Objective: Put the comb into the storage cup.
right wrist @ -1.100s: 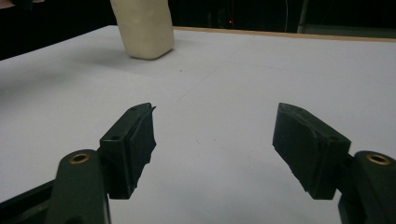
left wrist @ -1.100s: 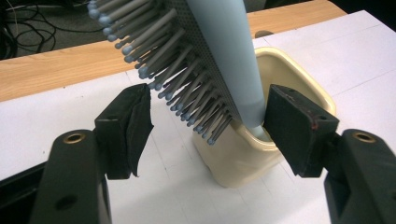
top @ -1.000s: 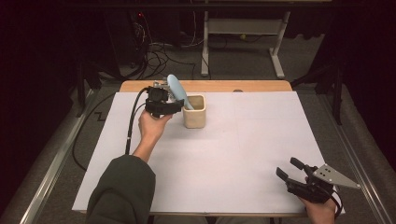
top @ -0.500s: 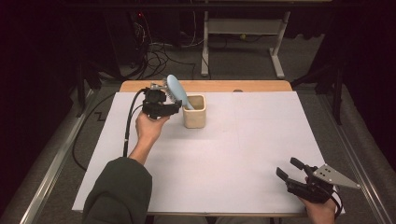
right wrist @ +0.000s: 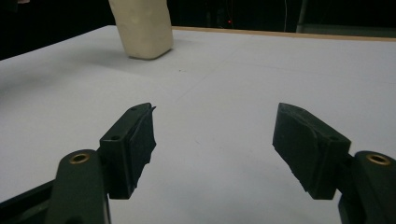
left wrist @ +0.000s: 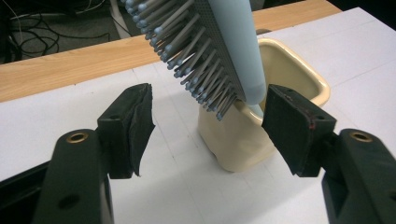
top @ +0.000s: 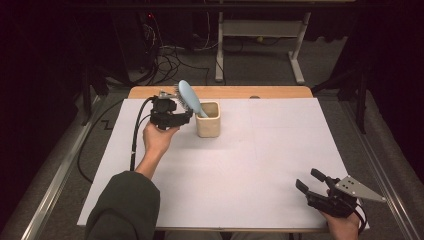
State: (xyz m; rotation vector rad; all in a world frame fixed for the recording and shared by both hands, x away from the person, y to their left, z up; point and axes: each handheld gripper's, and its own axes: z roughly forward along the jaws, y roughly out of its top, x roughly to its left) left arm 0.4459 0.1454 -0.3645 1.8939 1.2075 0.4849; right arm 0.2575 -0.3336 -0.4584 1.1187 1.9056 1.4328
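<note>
Beside the cream cup (top: 208, 119), on its left, the left gripper (top: 184, 116) stands with its jaws apart around the light blue hairbrush (top: 189, 98), which leans handle-down in the cup. Compared with a second ago little has shifted: brush and cup sit as before, so the placing looks done and the release under way. The left gripper view shows a clear gap between the bristles (left wrist: 187, 51) and the left pad, and the other pad right against the brush's back. Well away from the cup, the right gripper (top: 315, 186) rests open and empty.
</note>
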